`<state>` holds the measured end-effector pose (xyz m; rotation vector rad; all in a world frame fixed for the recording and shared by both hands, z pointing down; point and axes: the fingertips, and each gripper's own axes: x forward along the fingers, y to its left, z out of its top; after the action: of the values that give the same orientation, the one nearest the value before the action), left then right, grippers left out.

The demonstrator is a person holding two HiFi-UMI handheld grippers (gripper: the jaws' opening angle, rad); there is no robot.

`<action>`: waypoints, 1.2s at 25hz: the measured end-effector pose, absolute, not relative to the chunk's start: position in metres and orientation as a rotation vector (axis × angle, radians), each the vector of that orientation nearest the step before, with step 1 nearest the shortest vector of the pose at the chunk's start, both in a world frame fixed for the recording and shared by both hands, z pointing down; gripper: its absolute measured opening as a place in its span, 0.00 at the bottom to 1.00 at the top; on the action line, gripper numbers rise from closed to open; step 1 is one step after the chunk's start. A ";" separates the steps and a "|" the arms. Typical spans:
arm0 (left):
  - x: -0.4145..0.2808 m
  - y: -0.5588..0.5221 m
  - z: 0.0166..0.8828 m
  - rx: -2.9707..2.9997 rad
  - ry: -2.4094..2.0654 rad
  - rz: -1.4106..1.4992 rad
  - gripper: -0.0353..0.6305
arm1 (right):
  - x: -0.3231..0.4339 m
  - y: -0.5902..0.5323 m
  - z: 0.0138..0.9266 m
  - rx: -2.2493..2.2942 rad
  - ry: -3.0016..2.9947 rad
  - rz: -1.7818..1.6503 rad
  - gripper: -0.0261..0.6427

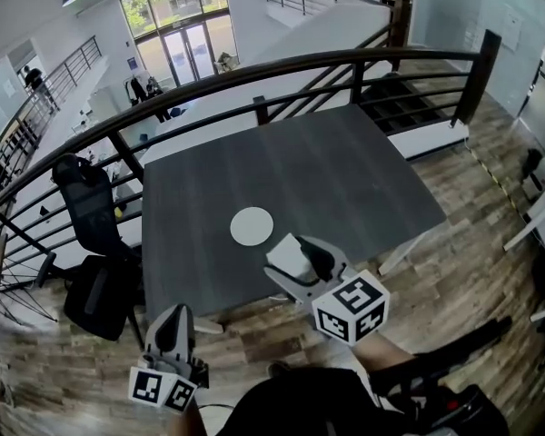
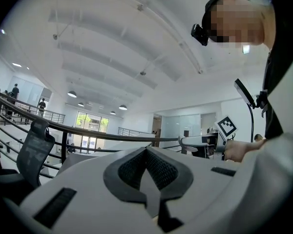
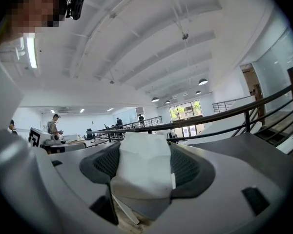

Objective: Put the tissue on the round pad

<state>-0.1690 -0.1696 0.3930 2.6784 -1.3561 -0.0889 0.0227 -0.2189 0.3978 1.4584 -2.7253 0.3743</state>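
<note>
White folded paper tissue (image 3: pixel 142 167) is sitting clamped in the right gripper (image 1: pixel 300 260), lying lengthwise along its jaws; the left gripper (image 2: pixel 147 156) is holding its jaws together, empty.

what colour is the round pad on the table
The round pad is plain white; clearest in the head view.

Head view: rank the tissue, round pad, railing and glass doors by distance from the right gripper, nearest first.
1. Tissue: clamped between the right gripper's jaws.
2. Round pad: on the table, just ahead and to the left.
3. Railing: beyond the table's far edge.
4. Glass doors: far back, upper left.
</note>
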 end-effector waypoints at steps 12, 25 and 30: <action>-0.194 -0.218 0.395 2.745 -1.267 -0.093 0.06 | -0.005 -0.259 0.393 1.541 -2.713 0.348 0.53; -0.156 -0.310 0.394 2.703 -1.384 -0.027 0.06 | 0.023 -0.368 0.407 1.420 -2.738 0.381 0.53; -0.147 -0.339 0.397 2.659 -1.465 -0.018 0.06 | 0.032 -0.418 0.429 1.346 -2.726 0.397 0.53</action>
<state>-0.1473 -0.3392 0.3965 2.6590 -1.4648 -0.0178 0.0316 -0.4181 0.4293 1.3462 -2.7258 0.3970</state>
